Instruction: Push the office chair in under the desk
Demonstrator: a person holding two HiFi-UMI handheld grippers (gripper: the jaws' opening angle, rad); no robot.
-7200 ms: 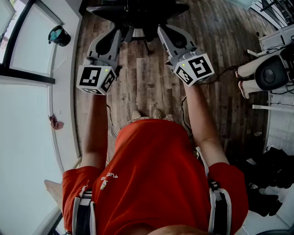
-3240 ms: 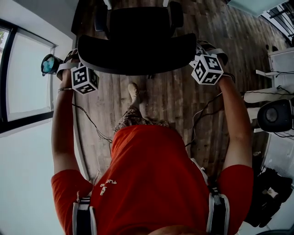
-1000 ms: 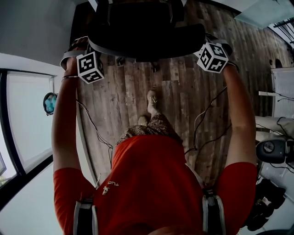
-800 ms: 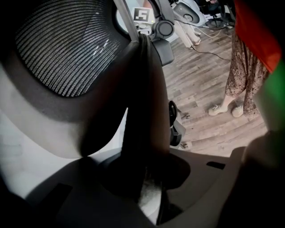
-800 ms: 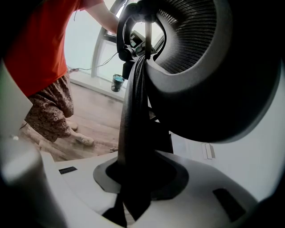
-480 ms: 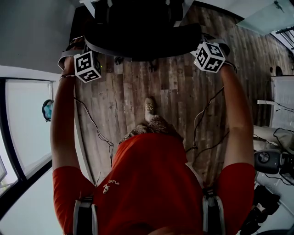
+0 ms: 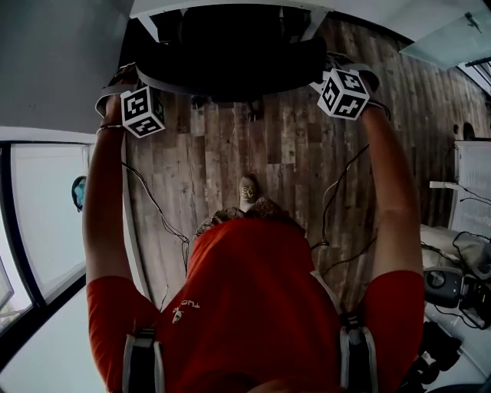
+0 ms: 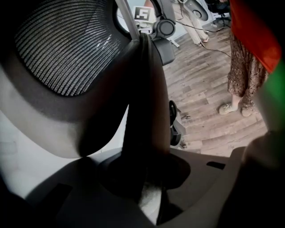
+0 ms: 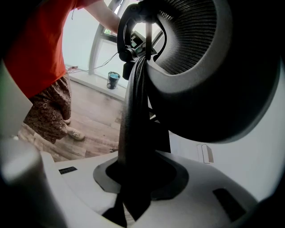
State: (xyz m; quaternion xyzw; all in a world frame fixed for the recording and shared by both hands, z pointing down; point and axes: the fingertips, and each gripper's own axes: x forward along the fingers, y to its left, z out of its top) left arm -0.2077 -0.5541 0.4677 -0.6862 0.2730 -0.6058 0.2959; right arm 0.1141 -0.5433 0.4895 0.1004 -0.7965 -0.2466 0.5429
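The left gripper (image 8: 144, 174) is shut tight on the left edge of the office chair (image 7: 230, 61) back. The right gripper (image 9: 138, 174) is shut tight on the right edge. The black chair stands on the wood floor (image 7: 284, 153) in front of the person. Its far part is under the white desk (image 7: 230, 4).

Three views, one office chair (image 7: 230, 65)
We look steeply down from above; both gripper views hug its backrest's opposite sides, facing inward.
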